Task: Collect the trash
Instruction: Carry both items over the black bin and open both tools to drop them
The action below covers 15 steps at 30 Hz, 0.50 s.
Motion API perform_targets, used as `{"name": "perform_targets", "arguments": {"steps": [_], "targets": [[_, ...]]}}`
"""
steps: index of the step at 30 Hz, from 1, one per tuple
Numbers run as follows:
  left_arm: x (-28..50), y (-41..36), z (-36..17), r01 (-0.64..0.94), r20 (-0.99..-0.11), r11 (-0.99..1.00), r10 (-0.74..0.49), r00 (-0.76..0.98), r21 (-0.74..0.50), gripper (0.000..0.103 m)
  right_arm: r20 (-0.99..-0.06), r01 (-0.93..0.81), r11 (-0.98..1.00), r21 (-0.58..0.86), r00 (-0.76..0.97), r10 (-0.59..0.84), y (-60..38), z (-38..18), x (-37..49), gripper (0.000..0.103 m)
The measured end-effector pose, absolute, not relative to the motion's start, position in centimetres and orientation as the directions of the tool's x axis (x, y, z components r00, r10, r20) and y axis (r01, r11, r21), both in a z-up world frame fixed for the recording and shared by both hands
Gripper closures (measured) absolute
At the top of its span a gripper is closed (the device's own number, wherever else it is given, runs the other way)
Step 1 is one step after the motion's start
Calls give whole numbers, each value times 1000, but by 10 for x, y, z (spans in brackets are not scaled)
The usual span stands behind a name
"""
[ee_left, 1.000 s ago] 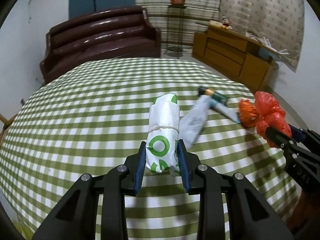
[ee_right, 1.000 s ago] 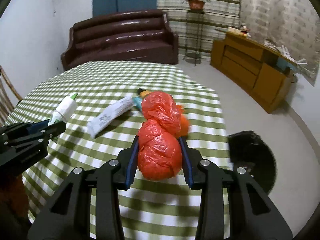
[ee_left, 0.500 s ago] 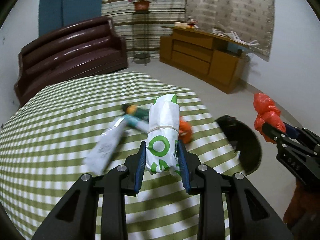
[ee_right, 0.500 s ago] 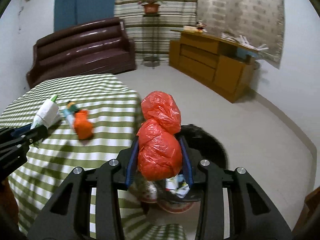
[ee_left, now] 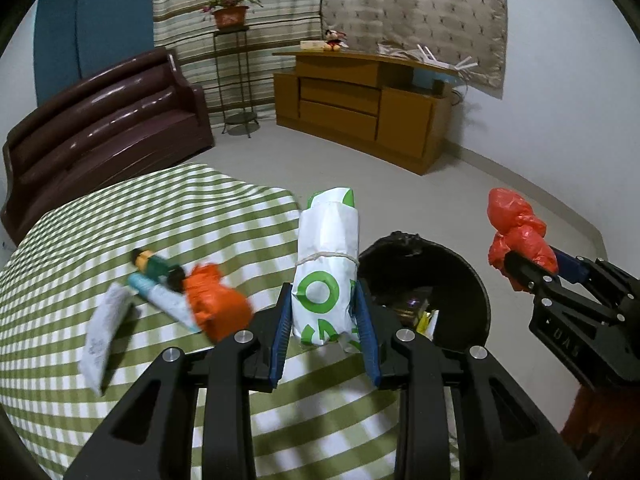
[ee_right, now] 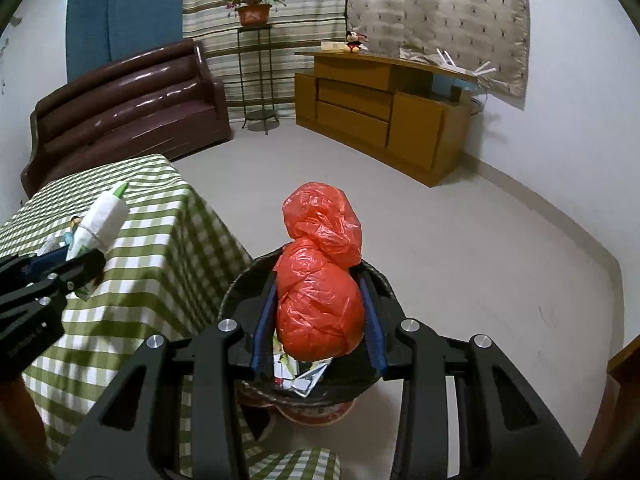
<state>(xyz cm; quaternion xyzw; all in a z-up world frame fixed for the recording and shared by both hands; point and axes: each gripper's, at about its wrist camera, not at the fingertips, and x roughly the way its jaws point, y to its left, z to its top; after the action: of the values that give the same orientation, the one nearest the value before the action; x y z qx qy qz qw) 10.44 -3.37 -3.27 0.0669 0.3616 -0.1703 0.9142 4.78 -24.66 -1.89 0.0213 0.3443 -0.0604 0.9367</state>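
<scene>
My left gripper (ee_left: 324,320) is shut on a white paper roll with green print (ee_left: 326,264), held over the table edge beside the black-lined trash bin (ee_left: 468,280). My right gripper (ee_right: 318,320) is shut on a red plastic bag bundle (ee_right: 320,280), held right above the bin (ee_right: 240,292), which holds wrappers. The red bag also shows in the left wrist view (ee_left: 516,232), and the white roll in the right wrist view (ee_right: 102,220). An orange bag (ee_left: 216,308), a blue-white tube (ee_left: 160,300), a small dark bottle (ee_left: 154,266) and a grey sachet (ee_left: 104,336) lie on the green checked table (ee_left: 100,220).
The bin stands on the floor at the table's right corner. A brown sofa (ee_right: 128,96) stands behind the table, a plant stand (ee_right: 256,72) by the curtain, a wooden cabinet (ee_right: 384,108) along the right wall. Open floor (ee_right: 460,240) lies beyond the bin.
Both grippers have swung right from over the table toward the bin, each keeping its load. The red bag now hangs over the bin's opening.
</scene>
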Motion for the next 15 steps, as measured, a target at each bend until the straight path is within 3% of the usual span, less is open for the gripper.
{"name": "perform_targets", "arguments": {"steps": [15], "targets": [[128, -83, -47, 404, -704, 913, -257, 662, 48, 72, -665, 159, 987, 37, 741, -95, -274, -38, 62, 65]]}}
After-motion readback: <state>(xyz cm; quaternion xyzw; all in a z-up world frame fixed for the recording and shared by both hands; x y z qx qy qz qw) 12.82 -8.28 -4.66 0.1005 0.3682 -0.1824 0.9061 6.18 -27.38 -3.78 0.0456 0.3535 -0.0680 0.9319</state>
